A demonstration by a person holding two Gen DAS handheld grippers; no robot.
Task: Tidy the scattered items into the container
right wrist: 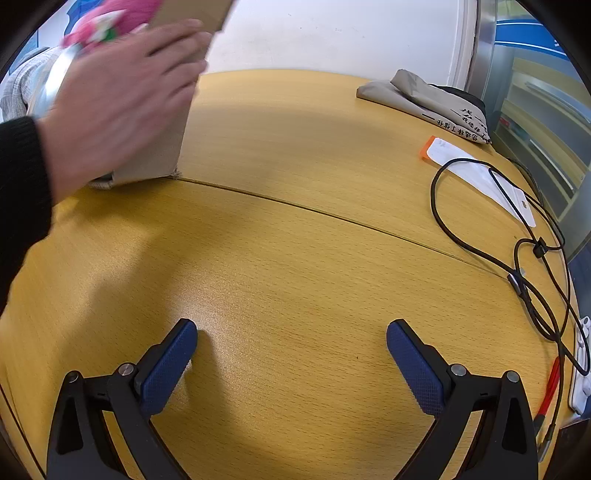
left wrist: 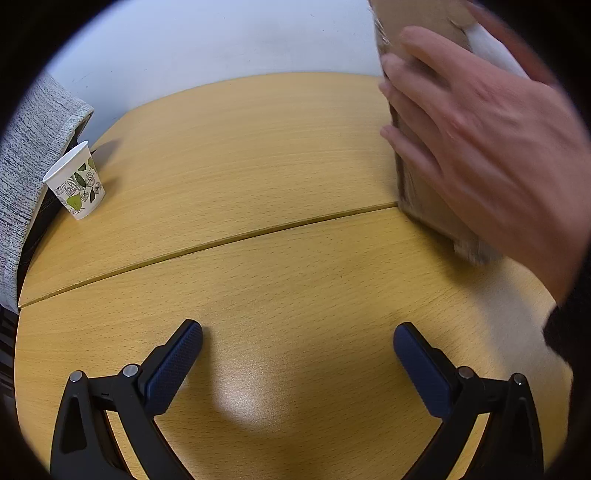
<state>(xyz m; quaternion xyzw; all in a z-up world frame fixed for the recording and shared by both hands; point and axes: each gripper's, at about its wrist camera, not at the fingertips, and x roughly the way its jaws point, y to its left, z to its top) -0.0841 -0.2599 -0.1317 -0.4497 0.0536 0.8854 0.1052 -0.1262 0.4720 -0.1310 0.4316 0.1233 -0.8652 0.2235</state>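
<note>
A brown cardboard box (left wrist: pixel 417 192) stands on the wooden table (left wrist: pixel 258 166) at the right of the left wrist view, with a bare hand (left wrist: pixel 480 147) on it. The right wrist view shows the box (right wrist: pixel 162 147) at the upper left under the same hand (right wrist: pixel 122 99), with a pink and white item (right wrist: pixel 110 18) and a silver item (right wrist: pixel 55 81) at its top. My left gripper (left wrist: pixel 297 354) is open and empty over bare table. My right gripper (right wrist: pixel 291 350) is open and empty over bare table.
A leaf-patterned paper cup (left wrist: pixel 75 182) stands at the table's left edge beside grey fabric (left wrist: pixel 33 147). At the right lie a grey cloth bag (right wrist: pixel 428 103), a white packet with an orange end (right wrist: pixel 476 173), a looped black cable (right wrist: pixel 524 258) and a red pen (right wrist: pixel 550 387).
</note>
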